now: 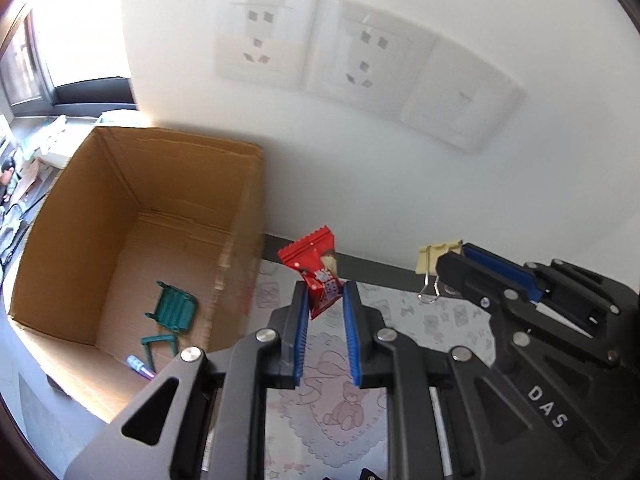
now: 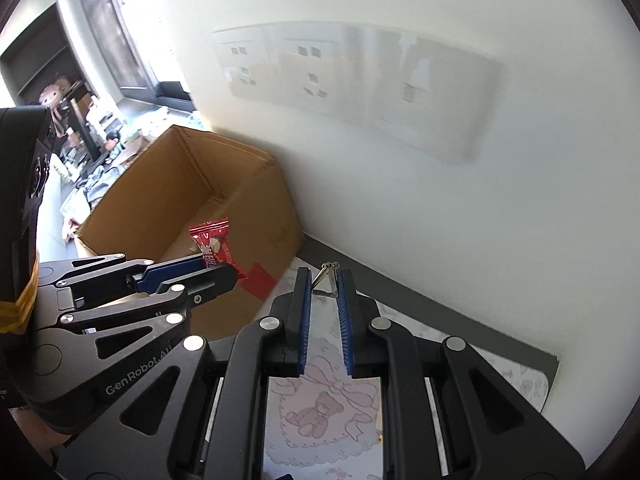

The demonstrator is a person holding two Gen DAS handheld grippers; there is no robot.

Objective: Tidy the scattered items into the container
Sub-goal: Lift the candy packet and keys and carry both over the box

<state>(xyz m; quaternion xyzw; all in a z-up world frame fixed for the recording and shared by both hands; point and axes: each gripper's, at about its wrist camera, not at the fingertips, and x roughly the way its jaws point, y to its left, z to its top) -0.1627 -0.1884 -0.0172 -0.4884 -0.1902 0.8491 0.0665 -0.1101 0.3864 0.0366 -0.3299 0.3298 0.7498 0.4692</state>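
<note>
The left gripper is nearly closed, its blue pads pinching a red crinkle-edged snack packet that stands up between the fingertips. The right gripper is likewise closed down on a cream binder clip with silver wire handles, gripped by its handles. Both are held above the table's pale mat printed with pink teddy bears. The open brown cardboard box sits at ten o'clock from the left gripper, against the white wall. Inside it, on the bottom, lie a small green plastic chair and a purple pen-like tube at six o'clock from the chair.
</note>
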